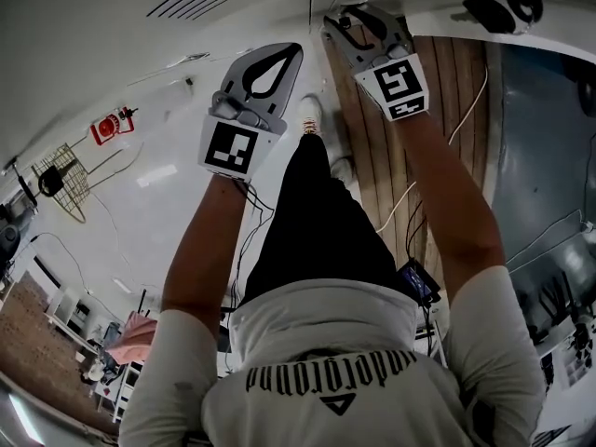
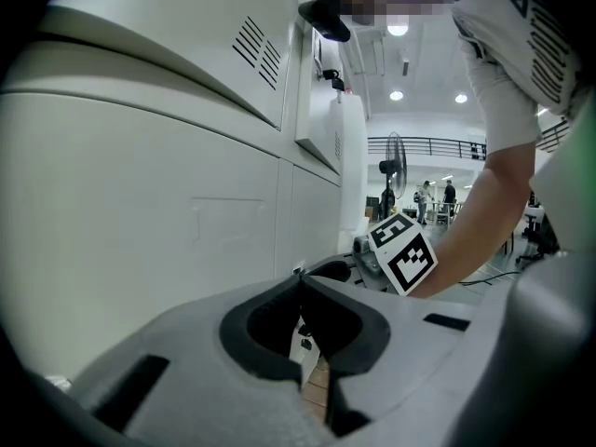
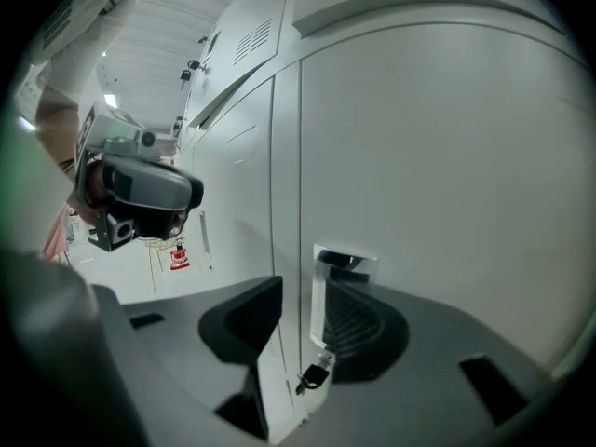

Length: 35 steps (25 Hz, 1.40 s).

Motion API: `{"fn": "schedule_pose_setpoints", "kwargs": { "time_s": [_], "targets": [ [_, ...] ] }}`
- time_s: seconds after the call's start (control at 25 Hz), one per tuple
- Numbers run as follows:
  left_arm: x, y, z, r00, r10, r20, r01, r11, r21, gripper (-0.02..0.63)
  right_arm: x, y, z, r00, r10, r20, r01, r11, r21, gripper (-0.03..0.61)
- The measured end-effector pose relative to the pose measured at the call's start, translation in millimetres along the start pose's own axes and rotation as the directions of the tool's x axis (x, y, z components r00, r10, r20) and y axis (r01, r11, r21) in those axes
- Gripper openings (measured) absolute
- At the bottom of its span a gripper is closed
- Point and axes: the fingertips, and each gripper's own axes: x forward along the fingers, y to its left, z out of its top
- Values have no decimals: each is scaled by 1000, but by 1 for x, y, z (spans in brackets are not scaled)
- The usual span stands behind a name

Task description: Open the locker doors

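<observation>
Two grippers face the lockers point(image 2: 140, 203): left gripper point(image 2: 299, 285) pinched together on nothing, right gripper point(image 3: 300, 310) with jaws apart astride a locker door point(image 3: 447, 175) edge at its recessed handle point(image 3: 343, 261), so it looks best to seat a pad in that recess, then pull straight out.

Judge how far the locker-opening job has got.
Done: nothing; the locker door sits flush shut. In hand: the right gripper, jaws apart, is lined up on its recessed handle above the key. The left gripper has jaws together. Left: grip, pull, open the doors.
</observation>
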Motion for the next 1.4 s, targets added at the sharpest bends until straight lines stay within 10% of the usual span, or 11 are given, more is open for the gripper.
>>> {"fn": "schedule_pose_setpoints", "kwargs": {
  "time_s": [1.4],
  "targets": [
    [45,-173,39,982,-187,13,186,981,61,8,-258,2,-102,961,-263,-79,270,958,99,83]
  ]
}}
